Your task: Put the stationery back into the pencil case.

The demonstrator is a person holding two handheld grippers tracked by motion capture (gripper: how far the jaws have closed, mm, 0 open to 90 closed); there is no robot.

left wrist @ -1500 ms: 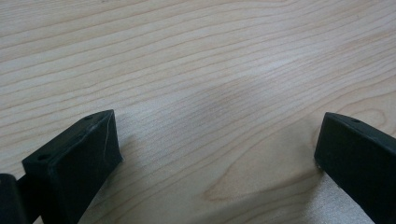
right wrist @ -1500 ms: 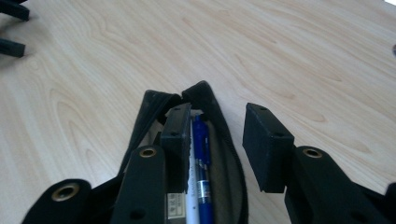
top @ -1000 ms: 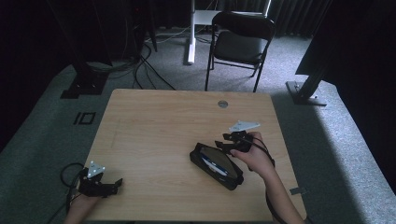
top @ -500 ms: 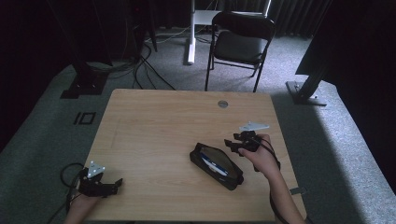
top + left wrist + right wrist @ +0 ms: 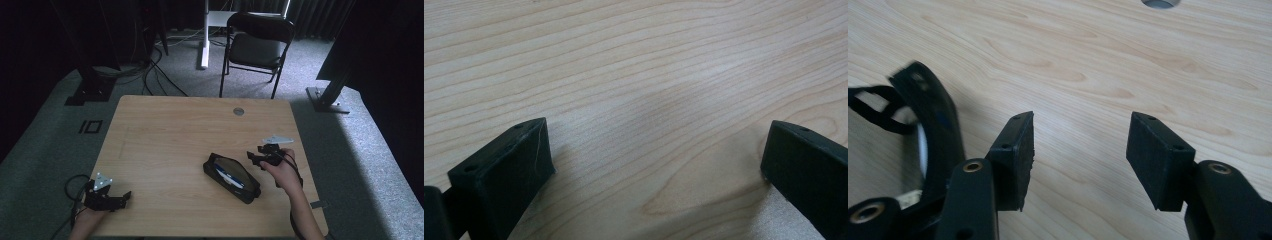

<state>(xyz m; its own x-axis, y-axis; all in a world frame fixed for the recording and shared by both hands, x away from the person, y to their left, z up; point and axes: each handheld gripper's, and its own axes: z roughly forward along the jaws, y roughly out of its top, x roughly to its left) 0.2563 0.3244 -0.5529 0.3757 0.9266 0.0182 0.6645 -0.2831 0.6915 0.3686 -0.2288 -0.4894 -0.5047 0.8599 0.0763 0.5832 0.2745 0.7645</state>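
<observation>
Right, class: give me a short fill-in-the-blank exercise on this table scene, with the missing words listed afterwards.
1. The black pouch lies on a table made of ____.
2. The right gripper sits just to the ____ of the pouch in the high view.
3. Between the left gripper and its open jaws lies nothing but bare ____.
4. Beyond the table stands a black ____.

Missing words: wood; right; table; chair

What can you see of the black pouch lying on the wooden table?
The black soft-sided pouch lies flat on the light wooden table, in its near right part, long axis running diagonally from far left to near right. It looks like fabric, is open on top, and shows a pale lining with a blue-and-white item inside that is too small to identify. In the right gripper view its dark rim and a strap-like loop appear blurred. The right gripper sits just beside its far right end, jaws apart with nothing between them; contact cannot be judged.
</observation>
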